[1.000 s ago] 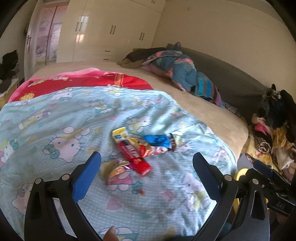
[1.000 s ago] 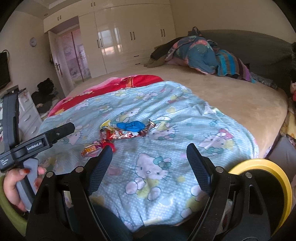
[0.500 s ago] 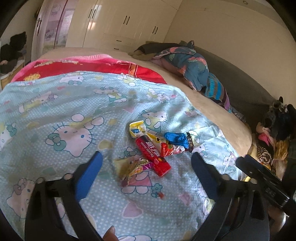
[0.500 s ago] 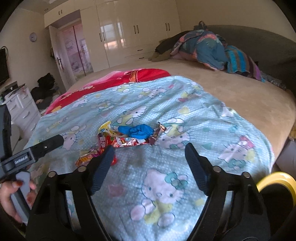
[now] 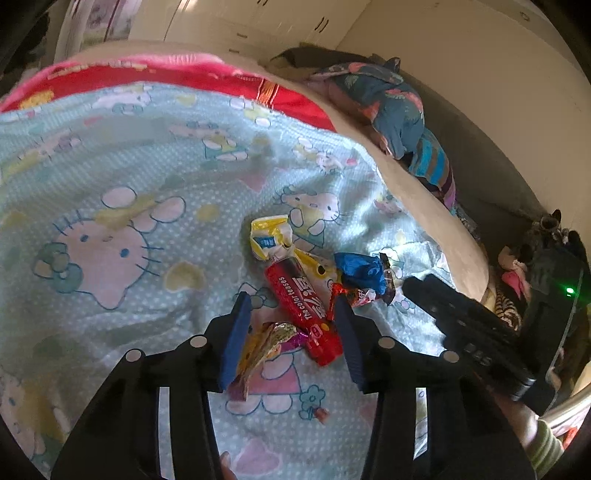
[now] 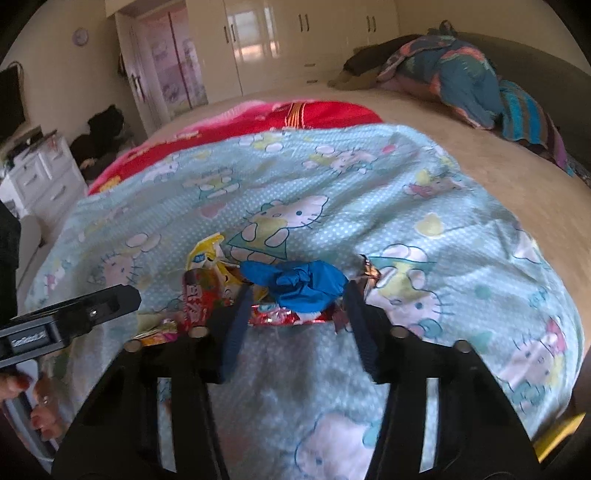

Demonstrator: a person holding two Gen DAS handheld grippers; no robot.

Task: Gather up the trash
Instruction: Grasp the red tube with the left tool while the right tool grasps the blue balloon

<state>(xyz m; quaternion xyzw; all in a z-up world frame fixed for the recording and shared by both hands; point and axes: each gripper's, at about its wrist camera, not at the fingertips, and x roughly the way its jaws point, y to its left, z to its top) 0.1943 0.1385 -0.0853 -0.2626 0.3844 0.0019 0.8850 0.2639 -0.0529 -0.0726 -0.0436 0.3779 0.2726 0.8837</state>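
Observation:
A pile of snack wrappers lies on the Hello Kitty blanket (image 5: 122,177). In the left wrist view my left gripper (image 5: 291,298) straddles a long red wrapper (image 5: 295,295) and a crumpled yellow-purple wrapper (image 5: 269,341). Its jaws are closing and the pads do not clearly press on either. A yellow wrapper (image 5: 267,236) lies just beyond. In the right wrist view my right gripper (image 6: 298,288) is closing around a crumpled blue wrapper (image 6: 299,282), which rests on red foil (image 6: 280,317), with the pads still apart from it. The blue wrapper (image 5: 360,271) also shows in the left view.
A red blanket (image 6: 295,114) and heaped bedding (image 6: 454,74) lie farther up the bed. White wardrobes (image 6: 295,33) line the far wall, and a white drawer unit (image 6: 44,177) stands at the left. A yellow rim (image 6: 557,435) shows low right. Clothes and toys (image 5: 517,258) are piled beside the bed.
Both grippers have come forward and down to the wrapper pile. Their jaws have narrowed from wide open, so wrappers now lie between the pads.

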